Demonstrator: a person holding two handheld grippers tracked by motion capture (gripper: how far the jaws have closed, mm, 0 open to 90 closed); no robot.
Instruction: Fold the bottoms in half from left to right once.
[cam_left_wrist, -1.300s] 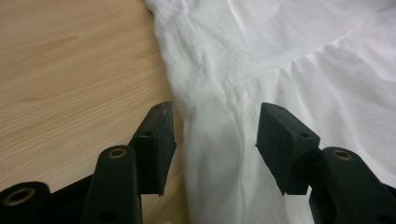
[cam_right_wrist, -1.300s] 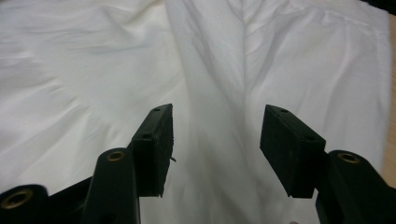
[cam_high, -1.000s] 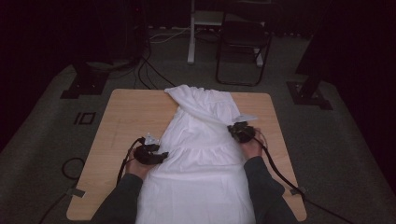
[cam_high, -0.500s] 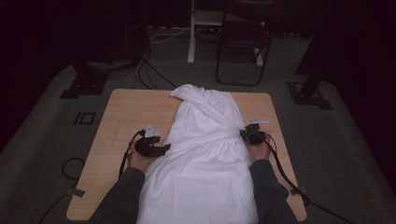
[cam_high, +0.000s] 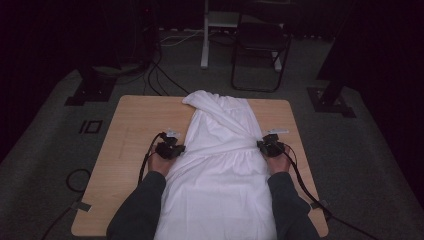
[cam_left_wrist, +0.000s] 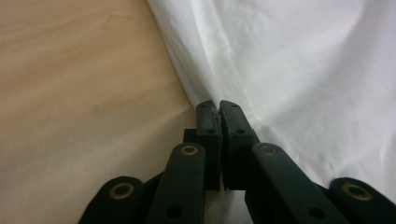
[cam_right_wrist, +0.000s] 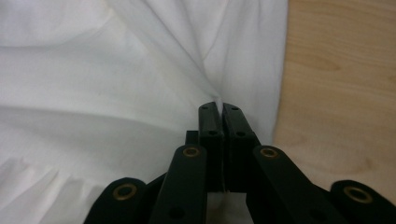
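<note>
I have the white garment (cam_high: 220, 165) lying lengthwise down the middle of the worktop (cam_high: 135, 130). My left tongs (cam_left_wrist: 217, 103) have just closed on its left edge at the gathered waist, right tongs (cam_right_wrist: 219, 105) pinching the opposite edge. Grips done; I judge folding remains.

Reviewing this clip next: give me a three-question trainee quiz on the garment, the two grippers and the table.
1. True or false: the left gripper is shut on the edge of the white garment.
2. Where does the right gripper grip the garment: A) at its far end near the chair, B) at its side edge near the waist seam, C) at the hem hanging over the table's near edge?
3. What lies directly under the garment?

Key
1. True; its jaws have just been closing and now pinch the fabric.
2. B.
3. The wooden table.
</note>
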